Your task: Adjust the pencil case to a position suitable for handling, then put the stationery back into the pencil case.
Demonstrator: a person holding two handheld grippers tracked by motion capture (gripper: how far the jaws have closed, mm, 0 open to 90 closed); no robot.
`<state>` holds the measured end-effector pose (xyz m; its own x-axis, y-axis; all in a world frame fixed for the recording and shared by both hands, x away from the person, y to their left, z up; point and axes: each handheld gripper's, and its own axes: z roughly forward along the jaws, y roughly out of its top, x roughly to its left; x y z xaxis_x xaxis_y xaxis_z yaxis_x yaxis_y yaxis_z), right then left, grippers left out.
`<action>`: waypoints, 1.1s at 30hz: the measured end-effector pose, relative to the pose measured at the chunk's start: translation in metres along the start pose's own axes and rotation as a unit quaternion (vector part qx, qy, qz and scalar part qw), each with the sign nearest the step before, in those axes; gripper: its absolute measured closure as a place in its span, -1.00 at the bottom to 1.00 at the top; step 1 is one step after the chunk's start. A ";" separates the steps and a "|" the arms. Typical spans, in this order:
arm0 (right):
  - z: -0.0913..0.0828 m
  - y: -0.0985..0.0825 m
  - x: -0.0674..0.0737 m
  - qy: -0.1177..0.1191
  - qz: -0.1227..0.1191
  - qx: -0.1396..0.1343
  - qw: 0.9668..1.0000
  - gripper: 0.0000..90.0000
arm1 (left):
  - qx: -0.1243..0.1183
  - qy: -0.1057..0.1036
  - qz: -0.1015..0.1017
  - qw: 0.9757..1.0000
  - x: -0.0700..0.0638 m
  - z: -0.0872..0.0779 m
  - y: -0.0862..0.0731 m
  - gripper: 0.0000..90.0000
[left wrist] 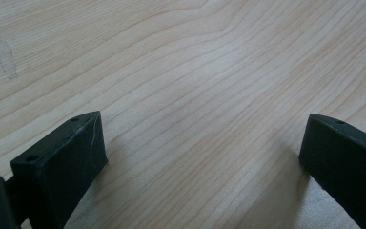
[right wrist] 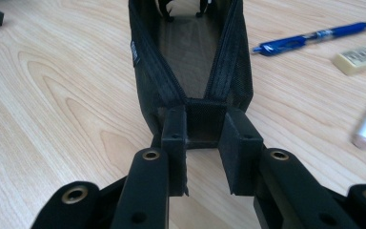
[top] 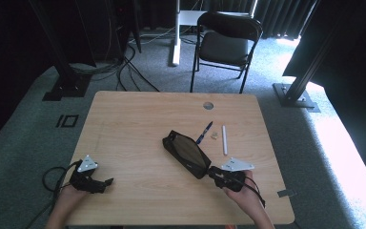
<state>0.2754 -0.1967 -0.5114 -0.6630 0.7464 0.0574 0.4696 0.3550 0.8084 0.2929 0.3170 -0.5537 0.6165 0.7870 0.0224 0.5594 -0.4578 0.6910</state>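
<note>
Gripper on the right (right wrist: 205,157) has its two black jaws pinched on the near end of a black pencil case (right wrist: 190,71), right at the corner where the zip ends. In the high view this right gripper (top: 215,172) sits at the near right of the worktop (top: 133,124), and the pencil case (top: 186,152) lies flat near the middle, slanting away from it. The case is unzipped and its mouth gapes open; I can't see anything inside it. Just past the case lie a blue pen (top: 204,132), a small eraser (top: 214,136) and a white marker (top: 225,140), all out on the wood. The left gripper (top: 106,182) rests at the near left, well apart from everything, with its jaws wide open and nothing between them. It looks like the step now is holding or pulling the case into place so it stays put. Next, I think the left gripper needs to go over to one of the loose things, maybe the pen, pick it up and drop it into the open case while the right one holds on.
</note>
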 end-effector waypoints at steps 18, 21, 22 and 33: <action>-0.027 -0.009 -0.010 -0.015 0.010 -0.018 1.000 0.43 | 0.000 0.000 0.000 1.000 0.000 0.000 0.000 -0.95; -0.031 -0.007 -0.013 -0.015 0.014 -0.029 0.999 0.36 | 0.000 0.000 0.000 1.000 0.000 0.000 0.000 -0.95; -0.033 -0.006 -0.014 -0.016 0.016 -0.033 0.999 0.34 | 0.000 0.000 0.000 1.000 0.000 0.000 0.000 -0.95; -0.045 0.010 -0.042 -0.046 0.049 -0.070 0.995 0.15 | 0.001 0.000 -0.001 1.000 0.000 0.000 0.000 -0.95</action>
<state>0.2813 -0.2500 -0.4794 -0.5582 0.8246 0.0916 0.4396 0.2003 0.8756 0.2928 0.3169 -0.5536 0.6154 0.7879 0.0204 0.5617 -0.4565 0.6900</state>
